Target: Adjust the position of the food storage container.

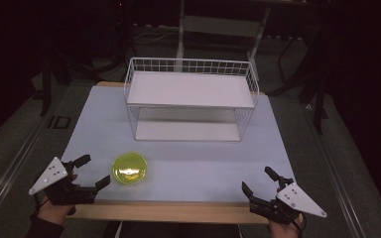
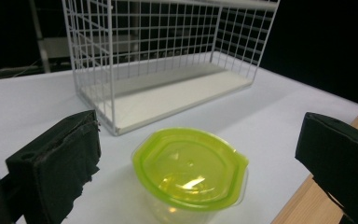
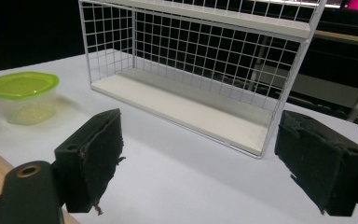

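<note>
Container front-left on table, before rack, beside left tool.

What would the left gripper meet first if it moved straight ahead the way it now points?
Probably the green-lidded container: in the left gripper view it sits between the open jaws of the left gripper, just ahead. The wire rack stands farther behind it.

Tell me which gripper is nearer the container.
The left gripper: its open jaws sit just beside the green-lidded container, while the right gripper waits across the table's near edge.
</note>
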Available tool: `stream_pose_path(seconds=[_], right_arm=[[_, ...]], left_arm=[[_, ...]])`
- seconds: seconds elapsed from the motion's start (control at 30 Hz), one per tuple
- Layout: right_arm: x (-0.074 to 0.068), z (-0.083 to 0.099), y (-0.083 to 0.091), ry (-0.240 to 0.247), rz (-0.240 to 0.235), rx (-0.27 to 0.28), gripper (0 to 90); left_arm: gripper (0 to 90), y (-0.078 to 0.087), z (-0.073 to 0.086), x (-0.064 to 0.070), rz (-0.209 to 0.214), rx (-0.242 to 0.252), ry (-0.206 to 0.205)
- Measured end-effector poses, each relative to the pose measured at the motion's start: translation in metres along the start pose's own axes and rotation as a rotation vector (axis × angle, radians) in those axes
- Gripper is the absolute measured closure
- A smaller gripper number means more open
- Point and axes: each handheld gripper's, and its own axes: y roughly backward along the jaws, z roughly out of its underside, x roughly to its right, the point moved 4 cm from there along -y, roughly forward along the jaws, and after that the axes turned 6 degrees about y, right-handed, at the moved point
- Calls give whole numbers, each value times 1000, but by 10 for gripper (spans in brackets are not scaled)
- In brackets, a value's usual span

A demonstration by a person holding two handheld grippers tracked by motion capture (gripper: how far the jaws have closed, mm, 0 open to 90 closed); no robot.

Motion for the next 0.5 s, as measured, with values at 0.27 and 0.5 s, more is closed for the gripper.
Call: stream_pose_path(seconds=[0.27,0.5], right_arm=[[1,0,1,-4,6,6,149],[1,-1,2,-15,11,10,143]], left_arm=[[9,5,-7,6,-20,36,-50],[26,8,-13,1,-17,-88,-2]])
